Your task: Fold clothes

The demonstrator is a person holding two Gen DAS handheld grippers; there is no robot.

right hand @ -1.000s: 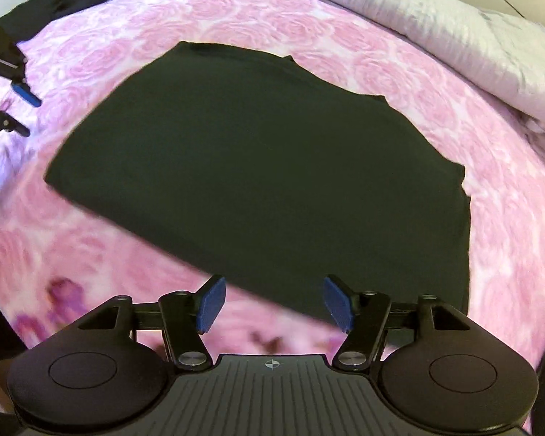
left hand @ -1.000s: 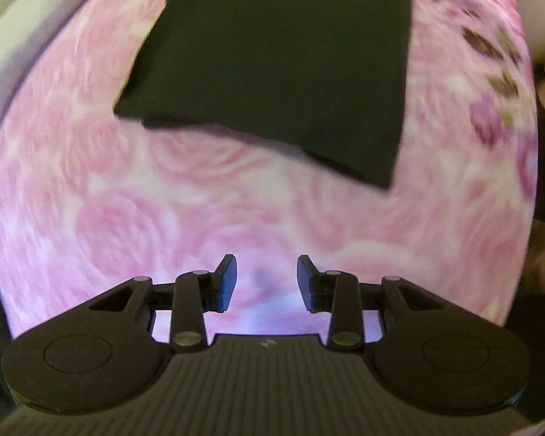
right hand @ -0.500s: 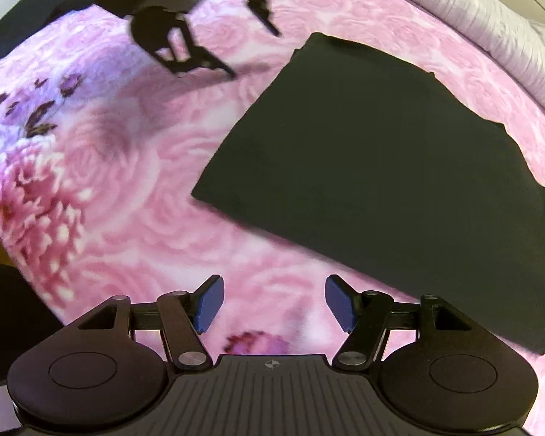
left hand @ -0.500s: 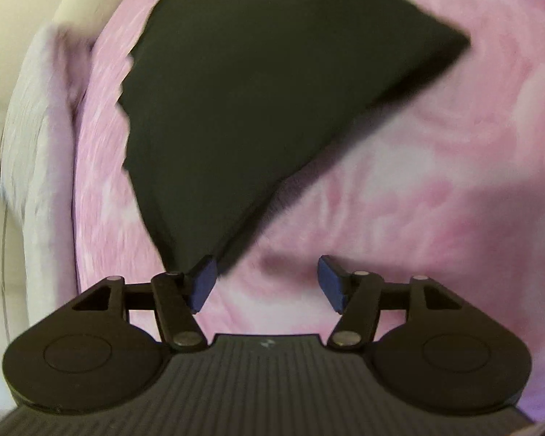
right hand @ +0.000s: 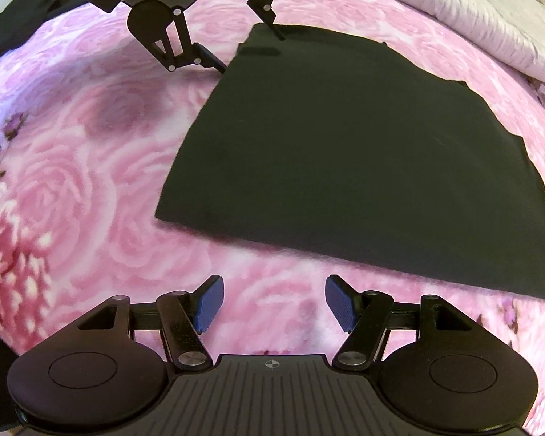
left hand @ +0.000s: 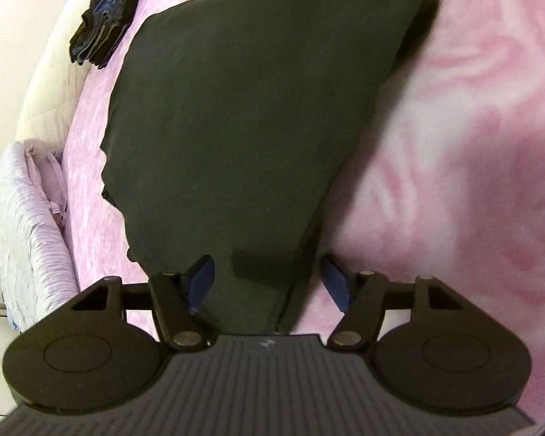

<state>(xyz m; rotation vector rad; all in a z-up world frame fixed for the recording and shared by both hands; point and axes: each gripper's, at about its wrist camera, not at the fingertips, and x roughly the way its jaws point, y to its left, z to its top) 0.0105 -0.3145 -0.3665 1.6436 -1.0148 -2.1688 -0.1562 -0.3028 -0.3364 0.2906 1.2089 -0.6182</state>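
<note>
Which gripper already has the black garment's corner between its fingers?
The left gripper: its closing jaws straddle the black garment's corner. The right gripper hovers open over bare bedspread.

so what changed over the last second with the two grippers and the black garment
The left gripper rolled and swung down to the black garment, whose near corner now lies between its fingers; the jaws are closing, not yet pressing. The right gripper shifted off the garment's edge and now hangs open over the pink rose bedspread. The garment stayed flat, folded, held by neither.

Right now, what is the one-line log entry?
left tongs: closing, astride black shirt corner | right tongs: open, over pink bedspread | shirt: folded flat
</note>
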